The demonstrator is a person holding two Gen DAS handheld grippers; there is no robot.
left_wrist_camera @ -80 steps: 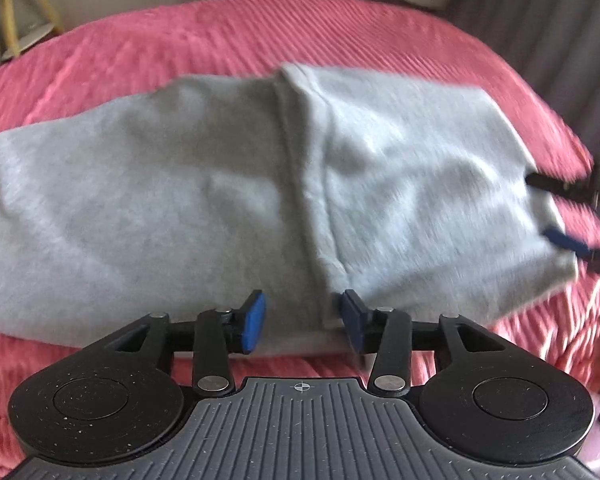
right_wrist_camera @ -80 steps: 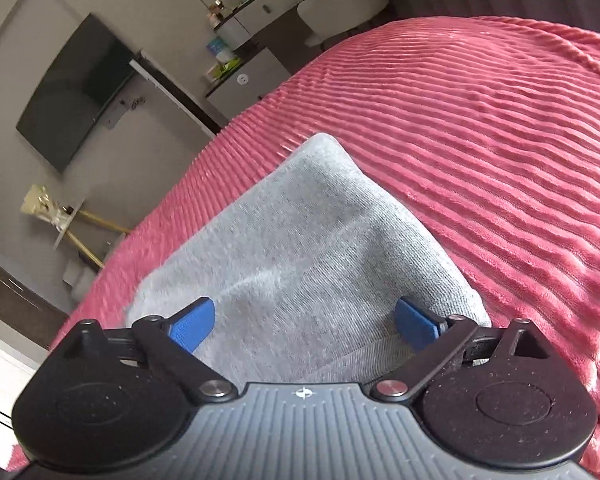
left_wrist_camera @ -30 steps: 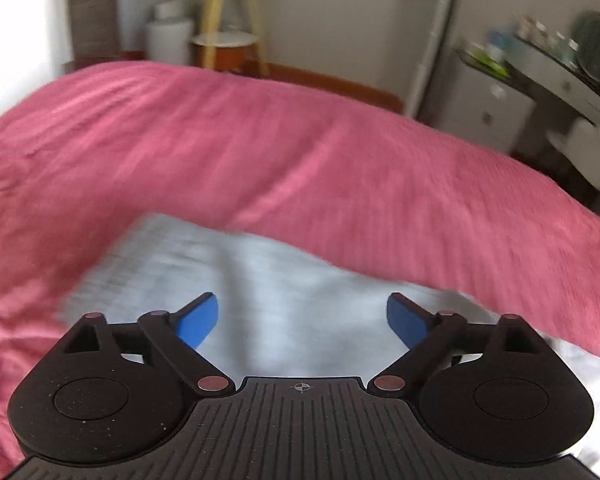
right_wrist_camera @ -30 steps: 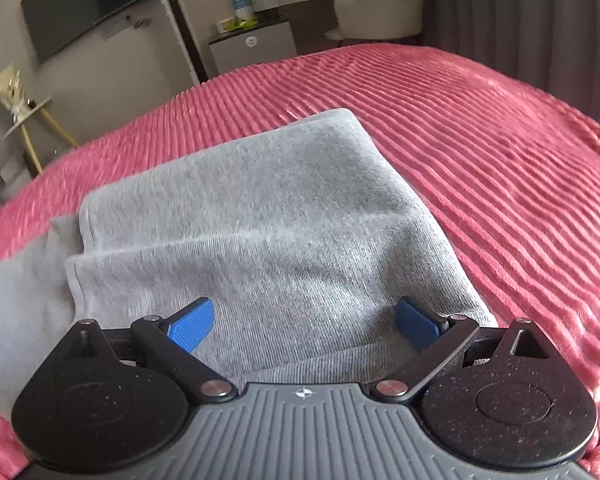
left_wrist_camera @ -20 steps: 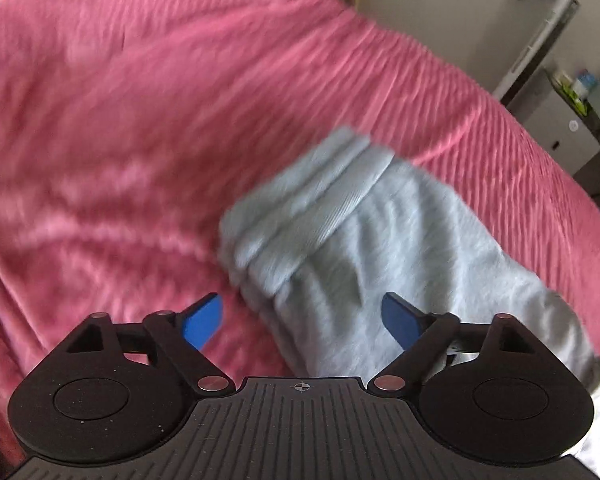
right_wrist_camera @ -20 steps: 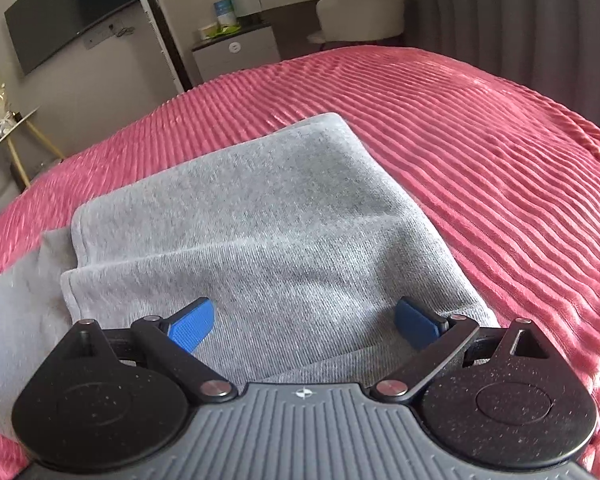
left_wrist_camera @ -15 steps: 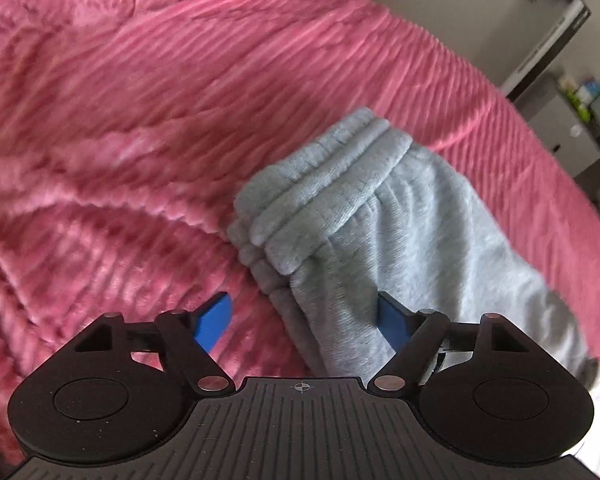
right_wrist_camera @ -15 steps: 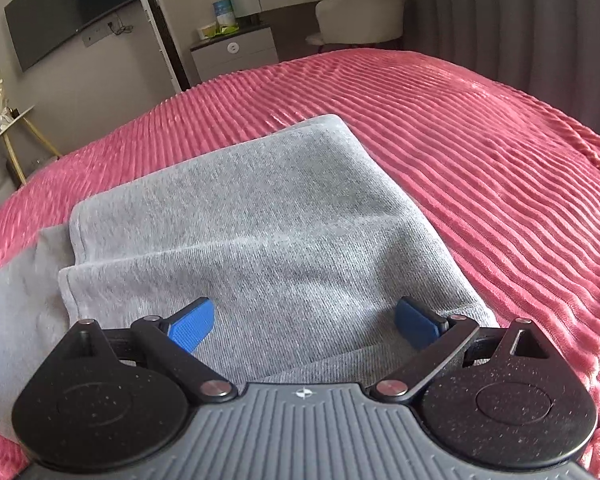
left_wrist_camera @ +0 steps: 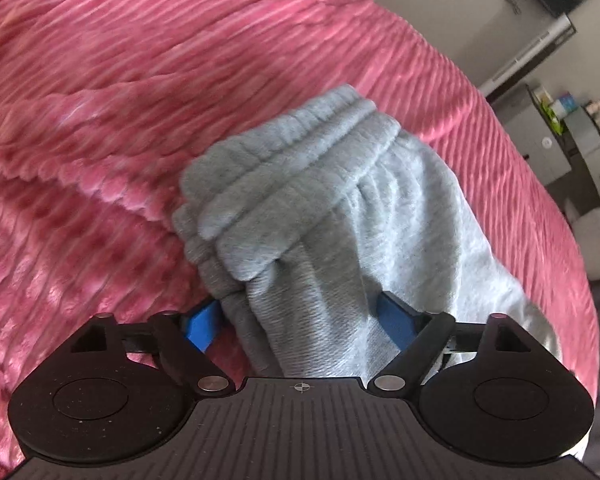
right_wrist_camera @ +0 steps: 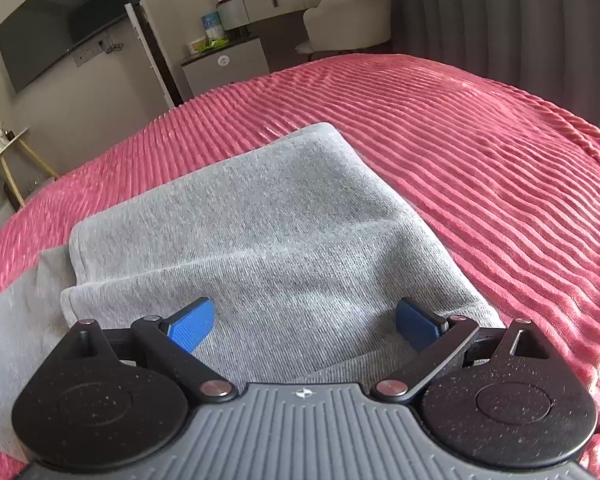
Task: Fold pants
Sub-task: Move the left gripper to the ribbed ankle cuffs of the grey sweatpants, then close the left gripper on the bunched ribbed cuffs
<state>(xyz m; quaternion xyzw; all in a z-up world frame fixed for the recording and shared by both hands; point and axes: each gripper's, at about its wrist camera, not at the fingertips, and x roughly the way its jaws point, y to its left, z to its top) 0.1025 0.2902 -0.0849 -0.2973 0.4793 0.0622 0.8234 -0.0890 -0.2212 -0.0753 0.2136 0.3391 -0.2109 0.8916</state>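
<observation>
grey pants (left_wrist_camera: 340,216) lie between both open tools on pink bedspread (left_wrist_camera: 100,100).

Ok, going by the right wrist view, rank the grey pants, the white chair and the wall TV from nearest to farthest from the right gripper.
1. Grey pants: on the pink bedspread, directly under the right gripper and between its open fingers.
2. White chair: beyond the bed's far edge, upper right.
3. Wall TV: upper left; its range against the chair is too close to call.

The pants (right_wrist_camera: 276,240) lie folded on the bed (right_wrist_camera: 480,152). The left tongs (left_wrist_camera: 300,326) stand spread around the bunched end of the pants (left_wrist_camera: 300,184), bed to the left of it. The right tongs (right_wrist_camera: 304,322) hang spread over the folded part; behind the bed stand a cabinet (right_wrist_camera: 224,64) and a chair (right_wrist_camera: 348,16)
</observation>
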